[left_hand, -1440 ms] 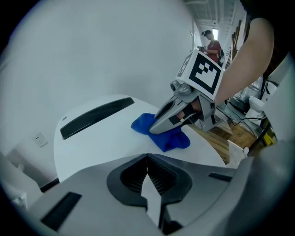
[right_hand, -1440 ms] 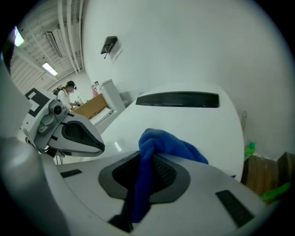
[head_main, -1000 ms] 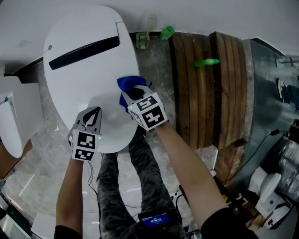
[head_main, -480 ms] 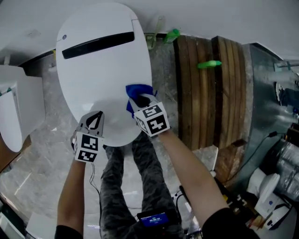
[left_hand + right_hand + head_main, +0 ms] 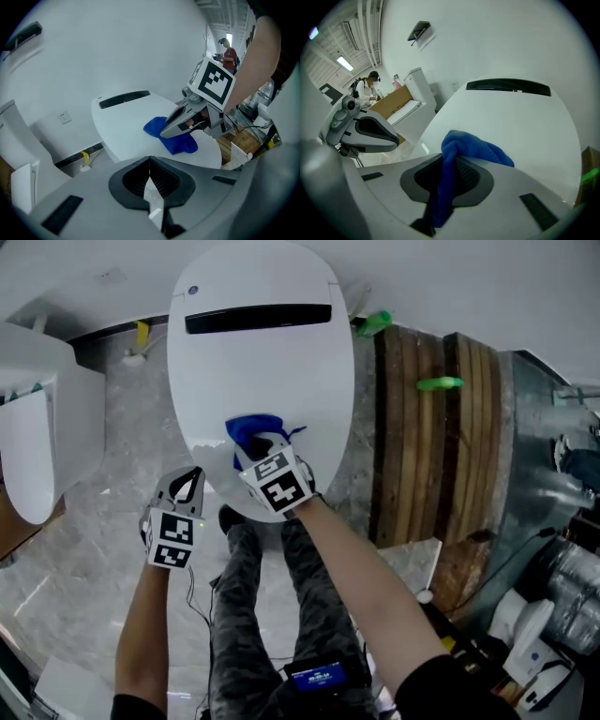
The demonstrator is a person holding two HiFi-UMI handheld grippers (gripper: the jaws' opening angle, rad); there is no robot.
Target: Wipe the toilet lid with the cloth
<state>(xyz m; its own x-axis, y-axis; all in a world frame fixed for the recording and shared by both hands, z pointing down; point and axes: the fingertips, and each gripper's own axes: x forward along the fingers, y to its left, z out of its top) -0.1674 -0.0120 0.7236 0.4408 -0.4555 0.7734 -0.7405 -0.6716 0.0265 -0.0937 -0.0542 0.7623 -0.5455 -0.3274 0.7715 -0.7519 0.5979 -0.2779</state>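
Observation:
The white toilet lid [image 5: 262,371] is down, with a black slot near its back. My right gripper [image 5: 255,450] is shut on the blue cloth [image 5: 251,430] and holds it down on the lid's front middle. In the right gripper view the cloth [image 5: 464,150] bunches between the jaws of the right gripper [image 5: 445,187] and spreads onto the lid [image 5: 511,122]. My left gripper [image 5: 192,476] is shut with nothing in it and hangs just off the lid's front left edge. In the left gripper view its jaws [image 5: 150,176] meet, with the cloth [image 5: 171,140] beyond.
A dark wooden slatted panel [image 5: 441,427] stands right of the toilet, with green items [image 5: 441,383] on it. A white fixture [image 5: 33,427] stands at the left. The person's legs [image 5: 272,615] are over the marble floor. A cardboard box [image 5: 393,105] lies beyond.
The right gripper has dragged the cloth from the lid's right edge to its front middle. The left gripper has slid left, off the lid's front edge.

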